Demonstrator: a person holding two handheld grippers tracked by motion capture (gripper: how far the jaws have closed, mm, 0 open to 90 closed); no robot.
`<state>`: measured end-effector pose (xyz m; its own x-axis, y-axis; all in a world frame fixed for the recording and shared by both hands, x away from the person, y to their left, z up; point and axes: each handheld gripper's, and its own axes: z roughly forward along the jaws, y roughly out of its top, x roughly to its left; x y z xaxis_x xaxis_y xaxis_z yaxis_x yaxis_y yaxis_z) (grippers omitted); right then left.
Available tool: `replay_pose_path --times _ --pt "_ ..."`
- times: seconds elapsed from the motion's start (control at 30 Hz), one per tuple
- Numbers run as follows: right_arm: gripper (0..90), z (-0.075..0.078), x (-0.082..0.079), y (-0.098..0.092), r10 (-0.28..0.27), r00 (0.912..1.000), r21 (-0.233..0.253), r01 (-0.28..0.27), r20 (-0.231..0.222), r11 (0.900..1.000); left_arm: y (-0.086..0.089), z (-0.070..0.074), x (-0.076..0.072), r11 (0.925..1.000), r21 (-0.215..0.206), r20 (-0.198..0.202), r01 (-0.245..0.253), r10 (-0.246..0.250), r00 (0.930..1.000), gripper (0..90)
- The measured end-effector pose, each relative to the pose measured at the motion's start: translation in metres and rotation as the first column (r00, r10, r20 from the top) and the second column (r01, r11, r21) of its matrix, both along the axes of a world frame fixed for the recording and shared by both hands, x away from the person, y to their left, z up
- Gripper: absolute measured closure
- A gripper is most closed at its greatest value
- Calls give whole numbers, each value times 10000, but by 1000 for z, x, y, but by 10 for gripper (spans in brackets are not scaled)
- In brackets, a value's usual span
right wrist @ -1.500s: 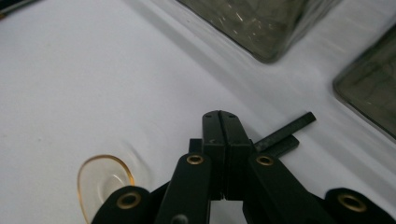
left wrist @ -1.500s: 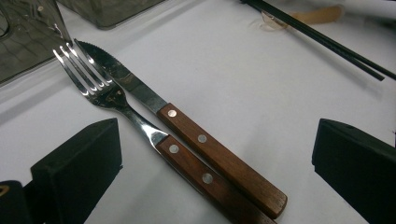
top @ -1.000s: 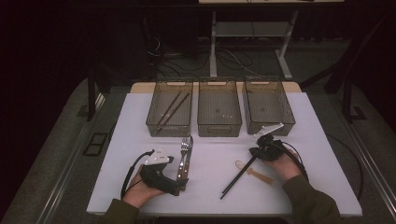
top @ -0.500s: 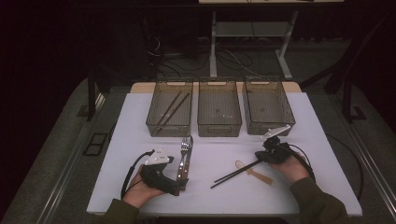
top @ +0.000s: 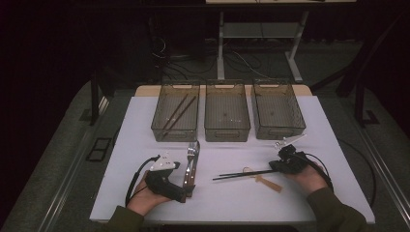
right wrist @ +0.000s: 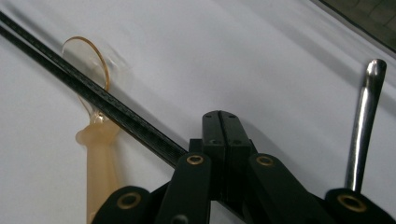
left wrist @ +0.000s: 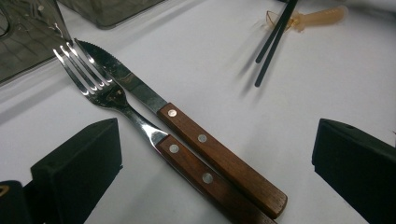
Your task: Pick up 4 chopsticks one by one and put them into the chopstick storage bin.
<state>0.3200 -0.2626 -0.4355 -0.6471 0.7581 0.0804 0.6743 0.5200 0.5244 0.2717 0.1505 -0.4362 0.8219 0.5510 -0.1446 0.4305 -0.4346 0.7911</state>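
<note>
The right gripper [top: 275, 168] holds a pair of black chopsticks [top: 244, 173]; its jaws are pressed together on one end of them. In the right gripper view the two jaws meet with no gap and the chopsticks [right wrist: 88, 91] run away from them to the upper left. The chopsticks lie almost level over the white table [top: 319, 121], in front of the middle bin [top: 227, 113], and their free tips point toward the fork [top: 191, 153]. Whether the tips touch the table, I cannot tell.

Under the chopsticks lies a pale spoon [top: 265, 181] on the table, its round bowl below the sticks and its handle toward the person. In the right gripper view a metal handle [right wrist: 364, 116] lies just beside the right gripper.

The left gripper [top: 186, 191] rests on the table in front of the left bin [top: 176, 116]. Its jaws stand wide apart, one on each side of the wooden handles of the fork [left wrist: 100, 88] and the knife [left wrist: 196, 137]. These two lie side by side, touching, with their metal ends toward the left bin. The jaws do not touch them.

Another pair of chopsticks [top: 178, 112] lies inside the left bin. The right bin [top: 278, 111] stands beside the middle bin.
</note>
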Motion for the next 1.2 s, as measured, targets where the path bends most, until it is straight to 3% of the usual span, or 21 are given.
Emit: replay_pose_path --times 1.2 --pt "898 2 -30 -18 98 9999 -336 -102 -115 9994 1 0 0 10000 -7 3 -13 13 10000 4"
